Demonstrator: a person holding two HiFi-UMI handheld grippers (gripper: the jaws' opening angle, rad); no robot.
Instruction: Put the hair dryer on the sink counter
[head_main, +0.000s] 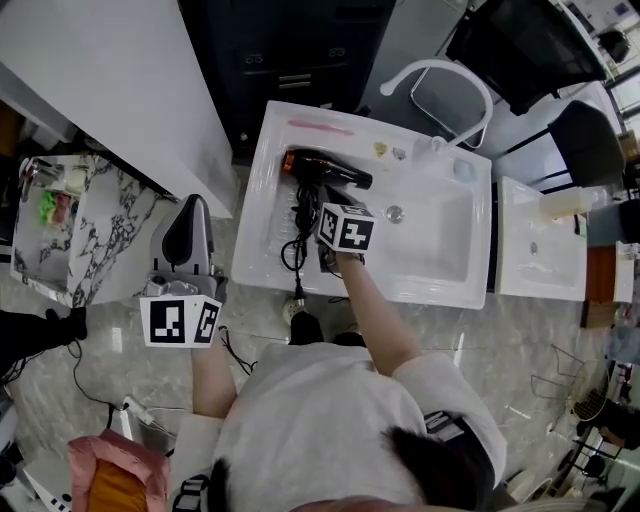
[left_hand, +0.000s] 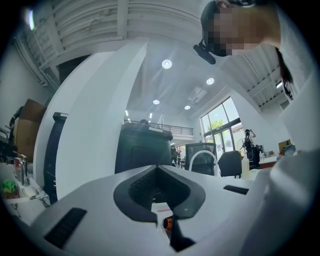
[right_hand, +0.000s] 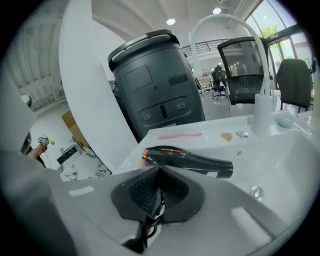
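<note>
The black hair dryer (head_main: 325, 172) with an orange rear ring lies on its side on the left part of the white sink counter (head_main: 262, 170). Its black cord (head_main: 297, 235) trails toward the counter's front edge. My right gripper (head_main: 330, 205) hovers just in front of the dryer, jaws shut. In the right gripper view the hair dryer (right_hand: 187, 159) lies beyond the right gripper (right_hand: 159, 170), apart from it, and the cord (right_hand: 149, 227) shows below the jaws. My left gripper (head_main: 195, 205) is shut and held over the floor left of the sink; the left gripper (left_hand: 157, 170) points level.
A curved white faucet (head_main: 440, 75) arches over the basin (head_main: 430, 235). A pink stick (head_main: 320, 127) and small items lie along the counter's back. A black bin (head_main: 290, 50) stands behind, a marble counter (head_main: 60, 230) at left, and a second white sink (head_main: 540, 240) at right.
</note>
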